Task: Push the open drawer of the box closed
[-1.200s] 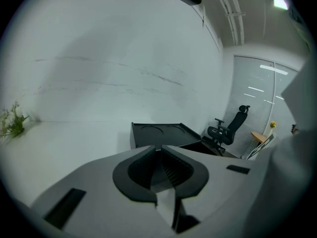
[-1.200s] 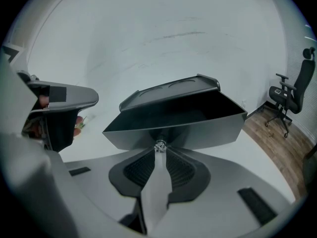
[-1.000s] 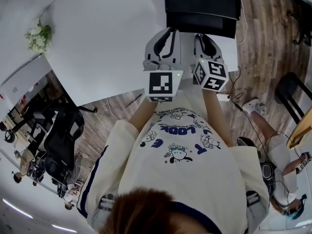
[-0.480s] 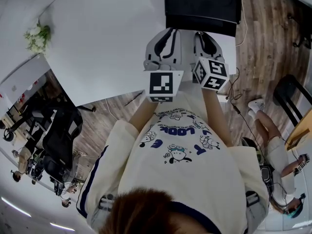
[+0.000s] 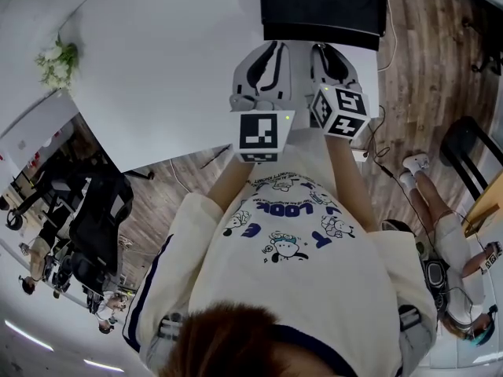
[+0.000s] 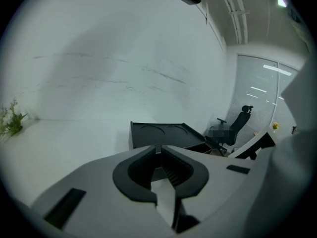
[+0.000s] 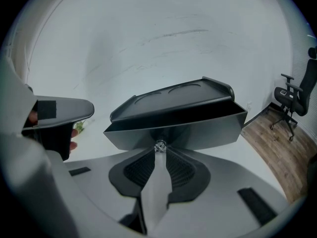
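While the drawer stands open, I judge the step in hand to be lining up for the push.

Head view: my left gripper point(image 5: 273, 51) and right gripper point(image 5: 324, 51) are side by side over the white table point(image 5: 157, 69). The black box point(image 5: 322, 6) is directly ahead of both tips, close.

Left gripper view: jaws point(image 6: 159, 150) together, nothing between them. The box point(image 6: 163, 134) lies ahead and slightly right of the tips, apart from them. It is matte black, with a flat top that has two shallow round recesses and a raised rim.

Right gripper view: jaws point(image 7: 159, 150) together and empty. The tips are at the small shiny knob point(image 7: 159, 146) at mid-front of the drawer point(image 7: 198, 132); I cannot tell whether they touch it or stop just short. The drawer juts toward me with a dark gap above its smooth, hard-looking front panel.

Next move, judged: press straight ahead, centred near the knob so the drawer does not skew. The box may slide on the slick table.
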Tool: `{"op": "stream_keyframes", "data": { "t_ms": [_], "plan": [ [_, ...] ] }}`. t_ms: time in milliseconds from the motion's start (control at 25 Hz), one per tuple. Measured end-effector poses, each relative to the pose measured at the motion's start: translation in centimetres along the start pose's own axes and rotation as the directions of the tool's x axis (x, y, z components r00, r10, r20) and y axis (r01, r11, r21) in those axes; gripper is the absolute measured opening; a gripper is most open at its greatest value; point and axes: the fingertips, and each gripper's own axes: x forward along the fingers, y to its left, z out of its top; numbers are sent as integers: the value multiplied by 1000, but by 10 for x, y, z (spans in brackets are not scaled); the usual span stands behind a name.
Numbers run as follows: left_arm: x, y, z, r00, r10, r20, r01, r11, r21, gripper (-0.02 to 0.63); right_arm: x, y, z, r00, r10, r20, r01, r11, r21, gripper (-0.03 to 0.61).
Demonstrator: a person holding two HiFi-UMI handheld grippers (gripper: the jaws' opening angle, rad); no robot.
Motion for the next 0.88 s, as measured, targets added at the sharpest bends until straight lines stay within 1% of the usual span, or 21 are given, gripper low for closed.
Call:
{"op": "stream_keyframes", "data": {
  "t_ms": [360,880],
  "plan": [
    [1,-8,1,1000,-8,-2,8,1000,-2,42,4,-3,10,1000,2,9,-2,1000,8,86],
    [3,-1,-2,1000,0,-13,0,1000,-14,43,14,-2,16,1000,6,16,-6,1000,10,86]
  ]
}}
